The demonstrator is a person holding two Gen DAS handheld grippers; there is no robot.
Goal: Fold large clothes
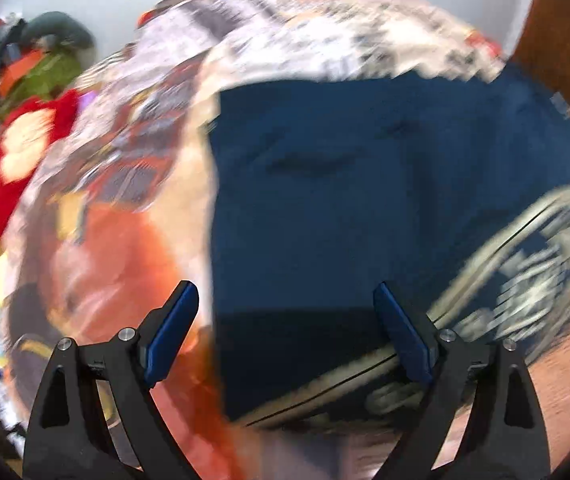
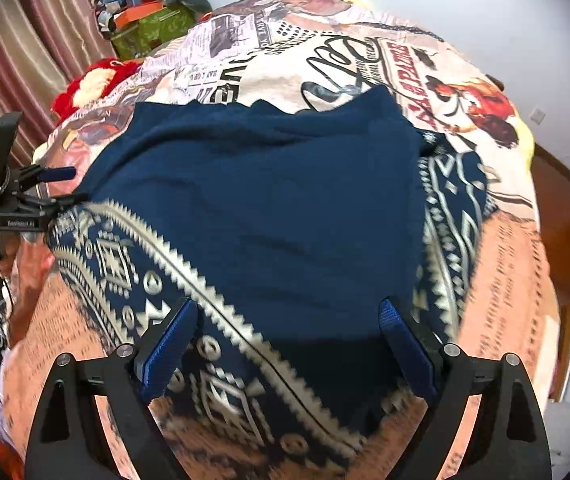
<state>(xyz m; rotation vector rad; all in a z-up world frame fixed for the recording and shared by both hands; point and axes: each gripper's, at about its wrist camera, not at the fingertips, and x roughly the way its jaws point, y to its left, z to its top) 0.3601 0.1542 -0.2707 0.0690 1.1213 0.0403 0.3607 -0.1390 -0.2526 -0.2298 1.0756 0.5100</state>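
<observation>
A large navy garment (image 2: pixel 269 208) with a cream patterned border (image 2: pixel 125 264) lies spread on a printed bedspread (image 2: pixel 285 56). It also shows, blurred, in the left wrist view (image 1: pixel 365 184). My right gripper (image 2: pixel 289 344) is open and empty, just above the garment's near border. My left gripper (image 1: pixel 285 328) is open and empty over the garment's left edge. In the right wrist view the left gripper (image 2: pixel 61 186) sits at the garment's left corner, fingers apart.
A red plush toy (image 2: pixel 93 80) lies at the bed's far left. A green box (image 2: pixel 153 28) with piled items stands behind it by striped curtains (image 2: pixel 17 52). Wooden floor (image 2: pixel 565 216) and furniture lie to the right of the bed.
</observation>
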